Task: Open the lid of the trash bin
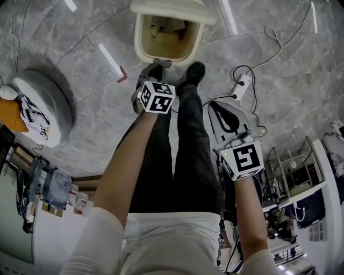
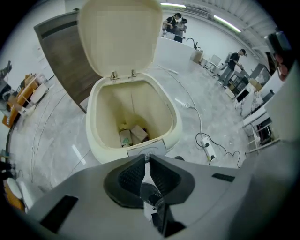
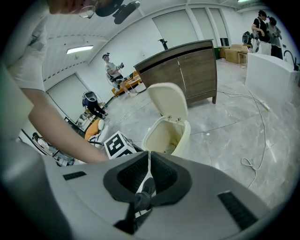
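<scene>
The cream trash bin (image 1: 141, 37) stands on the marble floor with its lid (image 1: 173, 9) swung up and back. In the left gripper view the lid (image 2: 119, 35) is upright over the bin's rim (image 2: 96, 117), and some cartons (image 2: 131, 136) lie at the bottom. My left gripper (image 1: 152, 70) hovers just in front of the bin, shut and holding nothing (image 2: 146, 160). A black shoe (image 1: 193, 72) rests at the bin's base beside it. My right gripper (image 1: 219, 110) hangs farther back on the right, shut and holding nothing (image 3: 149, 158); it sees the bin (image 3: 168, 137) from a distance.
A power strip with a white cable (image 1: 242, 82) lies on the floor right of the bin. A round white seat (image 1: 45, 105) and an orange thing (image 1: 11, 118) are at the left, a metal rack (image 1: 293, 169) at the right. A wooden cabinet (image 3: 185, 70) stands behind the bin.
</scene>
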{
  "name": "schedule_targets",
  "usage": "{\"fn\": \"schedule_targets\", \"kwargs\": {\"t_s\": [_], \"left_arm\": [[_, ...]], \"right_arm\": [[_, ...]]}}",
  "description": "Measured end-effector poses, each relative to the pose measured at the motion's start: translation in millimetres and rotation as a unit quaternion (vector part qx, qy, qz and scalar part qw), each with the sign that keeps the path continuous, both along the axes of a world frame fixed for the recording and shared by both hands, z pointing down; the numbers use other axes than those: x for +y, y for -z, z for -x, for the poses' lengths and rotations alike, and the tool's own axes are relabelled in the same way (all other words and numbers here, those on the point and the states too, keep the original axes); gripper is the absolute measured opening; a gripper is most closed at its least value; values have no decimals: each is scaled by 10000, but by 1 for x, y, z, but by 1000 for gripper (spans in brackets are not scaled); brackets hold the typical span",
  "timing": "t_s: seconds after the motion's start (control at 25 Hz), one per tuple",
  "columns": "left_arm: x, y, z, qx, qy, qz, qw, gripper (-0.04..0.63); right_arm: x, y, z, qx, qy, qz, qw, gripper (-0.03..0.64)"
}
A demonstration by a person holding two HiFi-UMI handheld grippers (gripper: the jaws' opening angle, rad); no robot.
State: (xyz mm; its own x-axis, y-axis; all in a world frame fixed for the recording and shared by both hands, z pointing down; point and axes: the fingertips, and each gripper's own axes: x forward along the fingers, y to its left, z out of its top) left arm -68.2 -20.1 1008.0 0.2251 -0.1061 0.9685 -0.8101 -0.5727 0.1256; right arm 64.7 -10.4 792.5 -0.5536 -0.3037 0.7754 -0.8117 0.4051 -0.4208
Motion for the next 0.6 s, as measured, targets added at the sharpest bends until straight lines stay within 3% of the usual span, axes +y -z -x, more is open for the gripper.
{"fn": "schedule_targets", "kwargs": {"t_s": [0.6], "left_arm": [[-23,62,3,327,118,-314,9989,21]], "right_arm": [[-3,49,-4,215,59,-269,9994,37]]}}
